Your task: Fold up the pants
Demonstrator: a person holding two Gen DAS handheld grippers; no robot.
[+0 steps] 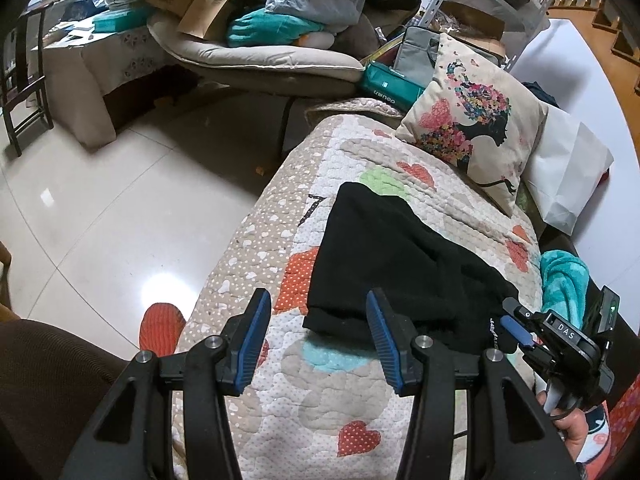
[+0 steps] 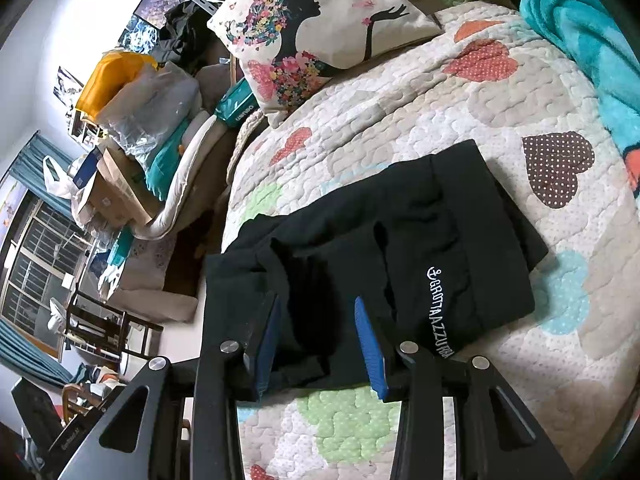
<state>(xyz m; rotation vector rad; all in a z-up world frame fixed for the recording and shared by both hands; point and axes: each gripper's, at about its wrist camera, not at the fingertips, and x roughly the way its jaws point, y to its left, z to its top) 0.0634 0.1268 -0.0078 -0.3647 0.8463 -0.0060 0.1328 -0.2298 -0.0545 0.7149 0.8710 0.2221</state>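
Note:
Black pants [image 1: 392, 264] lie folded into a compact bundle on a heart-patterned quilt [image 1: 320, 408]. In the right wrist view the pants [image 2: 420, 232] show white lettering near one edge. My left gripper [image 1: 318, 320] is open and empty, just short of the bundle's near edge. My right gripper [image 2: 318, 332] is open, its blue pads either side of the bundle's near edge, holding nothing. The right gripper also shows in the left wrist view [image 1: 520, 330] at the bundle's right end.
A floral cushion [image 1: 472, 120] and a white bag [image 1: 568, 176] sit at the quilt's far end. A teal blanket [image 2: 580, 28] lies along one side. A tiled floor [image 1: 100, 220], a red slipper [image 1: 160, 328] and a cluttered recliner [image 1: 260, 52] are to the left.

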